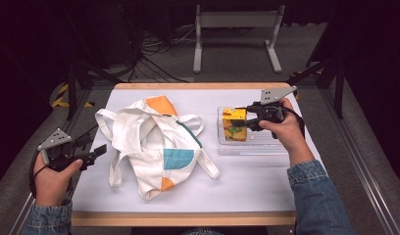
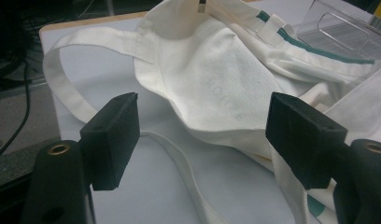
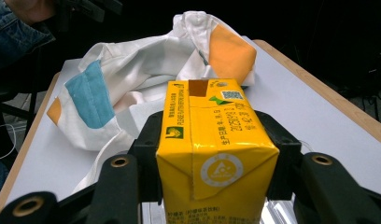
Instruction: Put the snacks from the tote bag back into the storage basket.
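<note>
Looking down, I see my right gripper [image 1: 243,122] clamping one yellow carton [image 1: 234,124] over the clear tray [image 1: 252,146] near the table's right edge; its own view shows printed labels. My left gripper [image 1: 97,151] stands open beside one white bag [image 1: 154,142].

The yellow carton [image 3: 215,154] carries most of the print. Its top bears small Chinese characters and a row of digits, too fine to make out, beside a small square code on a white patch. A round white emblem with a triangle sits on its folded end. A barcode label [image 2: 379,22] shows by the clear tray [image 2: 340,28], unreadable.
</note>
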